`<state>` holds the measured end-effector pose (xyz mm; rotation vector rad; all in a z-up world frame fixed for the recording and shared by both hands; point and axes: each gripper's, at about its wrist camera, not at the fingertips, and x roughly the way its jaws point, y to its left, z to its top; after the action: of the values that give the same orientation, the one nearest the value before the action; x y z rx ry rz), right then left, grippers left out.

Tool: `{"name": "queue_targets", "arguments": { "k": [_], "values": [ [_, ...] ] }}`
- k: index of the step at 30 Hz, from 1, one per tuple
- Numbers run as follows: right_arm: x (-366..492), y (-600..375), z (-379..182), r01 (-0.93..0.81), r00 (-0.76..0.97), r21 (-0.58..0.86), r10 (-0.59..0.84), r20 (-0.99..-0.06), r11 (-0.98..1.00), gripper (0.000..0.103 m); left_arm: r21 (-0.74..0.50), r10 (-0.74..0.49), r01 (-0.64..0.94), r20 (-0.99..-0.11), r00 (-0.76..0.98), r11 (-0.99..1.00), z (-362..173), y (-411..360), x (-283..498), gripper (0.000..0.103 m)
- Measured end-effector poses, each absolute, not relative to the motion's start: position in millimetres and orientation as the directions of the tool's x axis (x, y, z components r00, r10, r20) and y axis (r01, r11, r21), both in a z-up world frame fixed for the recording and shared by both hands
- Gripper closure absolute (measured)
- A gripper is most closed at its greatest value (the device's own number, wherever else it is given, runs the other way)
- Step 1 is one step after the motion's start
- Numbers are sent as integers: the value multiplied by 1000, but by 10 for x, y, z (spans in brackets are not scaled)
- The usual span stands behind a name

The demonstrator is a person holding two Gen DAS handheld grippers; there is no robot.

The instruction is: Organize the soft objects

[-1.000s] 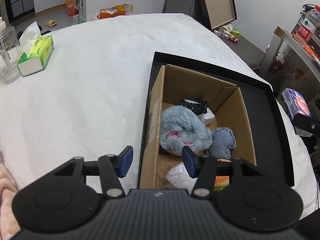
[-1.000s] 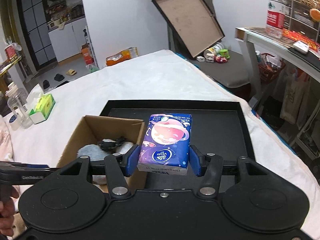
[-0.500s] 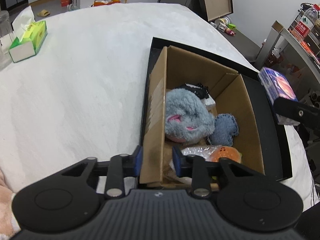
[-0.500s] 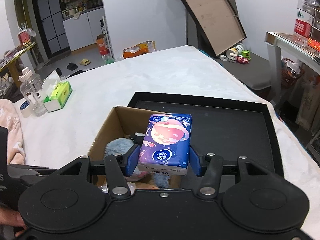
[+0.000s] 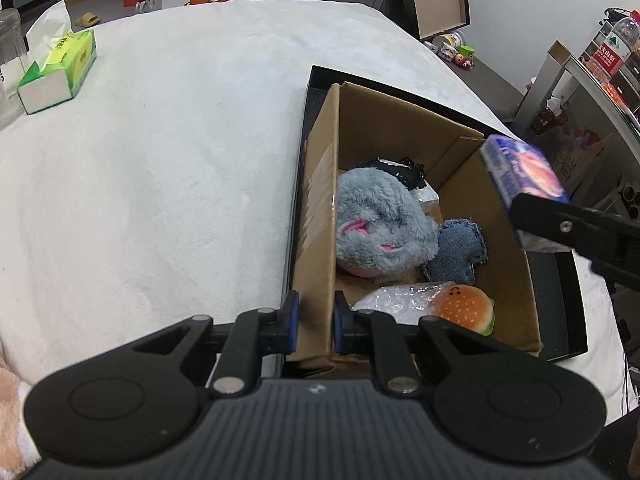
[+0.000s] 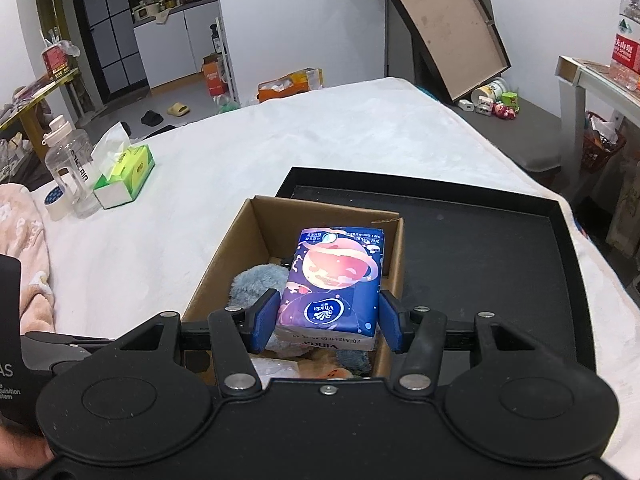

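A cardboard box stands in a black tray on the white bed. In it lie a grey plush toy, a denim heart, a burger toy and a clear plastic bag. My left gripper is shut on the box's near-left wall. My right gripper is shut on a purple tissue pack and holds it above the box's right side.
A green tissue box, a water bottle and a tape roll sit at the far left of the bed. A pink cloth lies at the near left. A shelf with bottles stands right.
My left gripper closed onto the box's near-left wall. My right gripper carried the tissue pack leftward from over the tray to above the box.
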<state>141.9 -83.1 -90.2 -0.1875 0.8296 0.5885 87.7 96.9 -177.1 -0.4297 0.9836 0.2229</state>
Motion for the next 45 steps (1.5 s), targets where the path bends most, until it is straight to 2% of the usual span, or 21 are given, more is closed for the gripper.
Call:
{"name": "queue_targets", "arguments": {
  "k": [7,15,20,24,26,28,30,35,41,45],
  "values": [
    [1454,-823,-1034,-565,484,79,408,-774,821,45,-243,-6,-373,-844,536,895,-1765,961,886,88],
    [1482,-994,-945,-549,486,112,426,-763,828,39,-221,9,-377,-854,521,899,-1723,923,903,88],
    [1516,-1224,-886,-515,500,142,431,-751,845,26,-201,33,-378,-848,530,904,-1580,884,893,84],
    [1552,-1422,-863,-482,510,158,423,-749,862,21,-196,40,-374,-842,538,906,-1436,839,891,84],
    [1554,-1490,-838,-471,518,158,417,-746,868,13,-191,46,-370,-837,545,909,-1361,803,892,84],
    [1556,-1553,-814,-460,526,159,413,-744,874,11,-184,52,-362,-831,554,914,-1274,754,877,83],
    [1564,-1607,-798,-448,528,165,409,-744,878,11,-184,55,-364,-830,556,913,-1210,715,857,78],
    [1557,-1750,-753,-445,522,182,419,-743,877,11,-194,60,-376,-821,567,906,-1074,629,764,58],
    [1525,-1910,-672,-444,516,199,431,-740,874,2,-185,80,-397,-822,563,899,-950,511,683,48],
    [1501,-2011,-618,-442,517,205,436,-737,873,0,-177,86,-391,-818,568,903,-842,409,637,39]
  ]
}}
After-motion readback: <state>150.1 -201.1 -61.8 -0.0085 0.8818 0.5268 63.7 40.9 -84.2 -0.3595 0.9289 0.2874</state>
